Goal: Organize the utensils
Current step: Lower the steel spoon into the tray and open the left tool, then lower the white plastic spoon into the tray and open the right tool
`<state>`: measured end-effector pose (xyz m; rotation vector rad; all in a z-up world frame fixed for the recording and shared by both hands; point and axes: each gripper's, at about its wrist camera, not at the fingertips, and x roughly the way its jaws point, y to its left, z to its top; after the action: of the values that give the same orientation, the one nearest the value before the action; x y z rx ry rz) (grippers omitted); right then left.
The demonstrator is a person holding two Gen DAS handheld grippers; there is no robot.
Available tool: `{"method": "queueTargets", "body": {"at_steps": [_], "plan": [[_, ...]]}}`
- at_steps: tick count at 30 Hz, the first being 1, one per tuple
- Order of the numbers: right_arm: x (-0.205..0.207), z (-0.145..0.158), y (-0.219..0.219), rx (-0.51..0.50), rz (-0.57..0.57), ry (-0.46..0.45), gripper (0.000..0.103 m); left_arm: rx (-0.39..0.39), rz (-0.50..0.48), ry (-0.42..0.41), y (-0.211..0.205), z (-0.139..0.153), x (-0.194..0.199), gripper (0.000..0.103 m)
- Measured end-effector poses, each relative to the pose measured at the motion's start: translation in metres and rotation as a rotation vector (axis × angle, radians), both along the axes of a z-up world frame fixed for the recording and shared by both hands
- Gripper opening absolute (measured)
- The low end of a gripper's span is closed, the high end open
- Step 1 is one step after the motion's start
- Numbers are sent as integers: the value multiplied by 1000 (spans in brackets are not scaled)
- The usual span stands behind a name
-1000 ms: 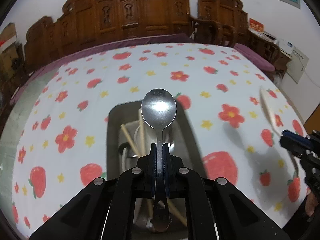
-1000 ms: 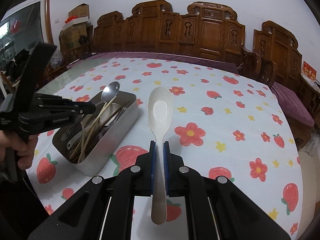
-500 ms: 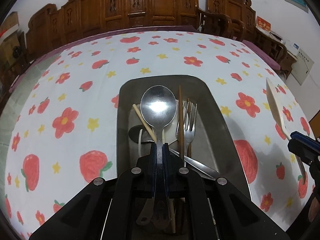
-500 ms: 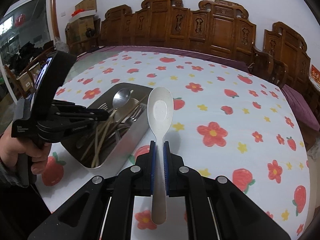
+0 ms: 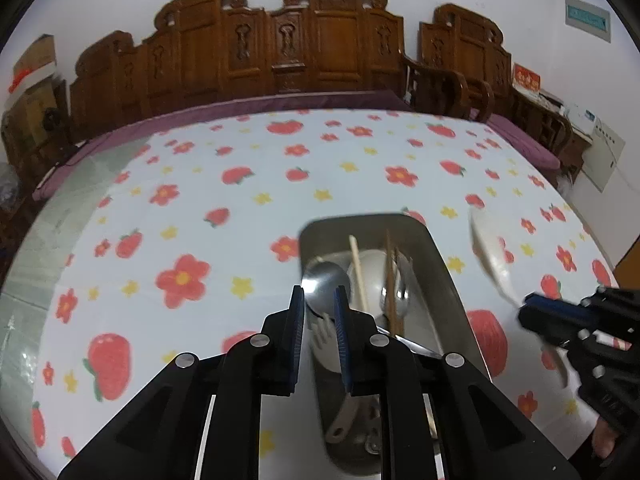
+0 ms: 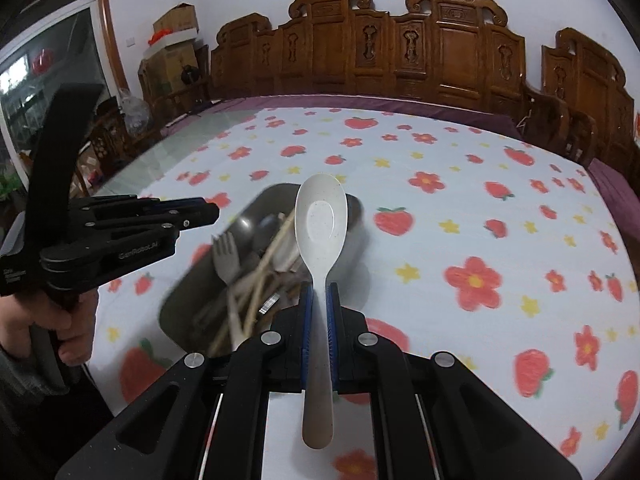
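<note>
A: Largest first?
B: Counter, flowered cloth. Steel tray on it, holding chopsticks, fork, metal spoon

A: Claws?
B: Left claw above the tray's near end, jaws just parted, nothing pinched; metal spoon lies in the tray beyond. Right claw clamped on white spoon, bowl up, over the tray's edge

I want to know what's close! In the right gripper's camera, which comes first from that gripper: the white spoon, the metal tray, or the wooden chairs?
1. White spoon, clamped in the right gripper.
2. Metal tray, just ahead, slightly left.
3. Wooden chairs, beyond the table's far edge.
</note>
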<state>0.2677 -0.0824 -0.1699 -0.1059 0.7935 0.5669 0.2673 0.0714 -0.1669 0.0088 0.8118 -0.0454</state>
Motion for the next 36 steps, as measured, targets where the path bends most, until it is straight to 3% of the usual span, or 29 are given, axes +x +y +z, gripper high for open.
{"method": "queueTargets", "body": {"at_steps": [18,28,36], "plan": [[35,-28,64,13,-7,76,9,-37,48,-45,40,22,-11,14],[41,-45,70,11,-19,99,10,-22,47,-45,41,22,-16,14],[29,-32,60,16,-7,67,12,-21,56,-57,37,25,-26,14]]}}
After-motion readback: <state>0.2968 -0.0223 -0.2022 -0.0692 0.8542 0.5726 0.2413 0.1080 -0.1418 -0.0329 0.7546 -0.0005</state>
